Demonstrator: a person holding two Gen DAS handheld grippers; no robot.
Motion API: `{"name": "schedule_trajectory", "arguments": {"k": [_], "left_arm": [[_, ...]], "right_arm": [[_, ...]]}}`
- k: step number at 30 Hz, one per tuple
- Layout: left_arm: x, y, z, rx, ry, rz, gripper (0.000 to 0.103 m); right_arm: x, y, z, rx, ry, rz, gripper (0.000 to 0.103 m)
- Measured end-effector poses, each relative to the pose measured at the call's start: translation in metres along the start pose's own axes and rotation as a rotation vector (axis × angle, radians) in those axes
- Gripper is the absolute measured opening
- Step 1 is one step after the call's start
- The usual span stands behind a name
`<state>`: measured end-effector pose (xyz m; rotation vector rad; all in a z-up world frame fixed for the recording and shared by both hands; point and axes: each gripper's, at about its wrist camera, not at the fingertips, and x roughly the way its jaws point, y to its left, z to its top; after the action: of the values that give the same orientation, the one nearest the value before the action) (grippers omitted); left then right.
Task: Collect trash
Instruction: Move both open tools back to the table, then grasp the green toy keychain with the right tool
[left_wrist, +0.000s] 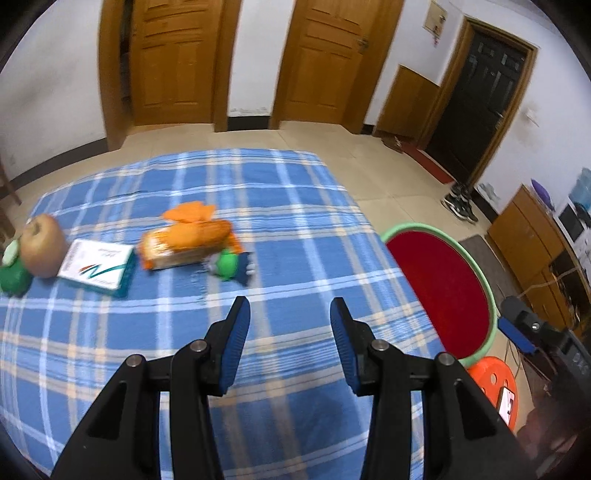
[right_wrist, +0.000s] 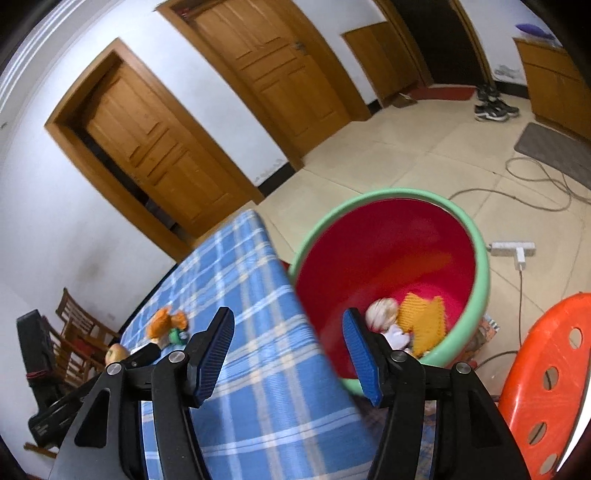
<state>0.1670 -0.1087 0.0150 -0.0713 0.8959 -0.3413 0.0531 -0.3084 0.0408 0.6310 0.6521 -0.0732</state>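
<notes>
Both tools, left (left_wrist: 290, 312) and right (right_wrist: 288, 325), gape empty; only the right view shows litter inside the bin (right_wrist: 484, 266)

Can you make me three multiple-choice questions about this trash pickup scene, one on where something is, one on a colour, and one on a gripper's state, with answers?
1. Where does the white and teal box lie?
A. in the bin
B. on the plaid cloth, beside the kiwi
C. on the orange stool

2. What colour is the inside of the bin?
A. red
B. blue
C. white

3. How is the left gripper?
A. shut on the box
B. shut on nothing
C. open and holding nothing

Answers:
1 B, the box rests on the blue plaid cloth next to the kiwi.
2 A, the bin's wall is red under a green rim.
3 C, its blue pads stand apart with only cloth between.
</notes>
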Motion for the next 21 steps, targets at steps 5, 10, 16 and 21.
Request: {"name": "schedule_trajectory", "arguments": {"k": [5, 10, 16, 21], "left_arm": [[-0.010, 0.036, -0.001, -0.062, -0.019, 0.049, 0.045], [-0.016, 0.077, 0.000, -0.124, -0.035, 0.115, 0.045], [-0.020, 0.125, -0.003, -0.187, -0.042, 0.202, 0.045], [-0.021, 0.150, -0.006, -0.183, -0.047, 0.251, 0.050]], "right_arm": [[0.000, 0.032, 0.000, -0.061, 0.007, 0.033, 0.063], [0.009, 0.064, -0.004, -0.120, 0.028, 0.056, 0.063], [0.041, 0.098, -0.011, -0.187, 0.091, 0.078, 0.063], [0.080, 0.128, -0.025, -0.261, 0.165, 0.085, 0.063]]}}
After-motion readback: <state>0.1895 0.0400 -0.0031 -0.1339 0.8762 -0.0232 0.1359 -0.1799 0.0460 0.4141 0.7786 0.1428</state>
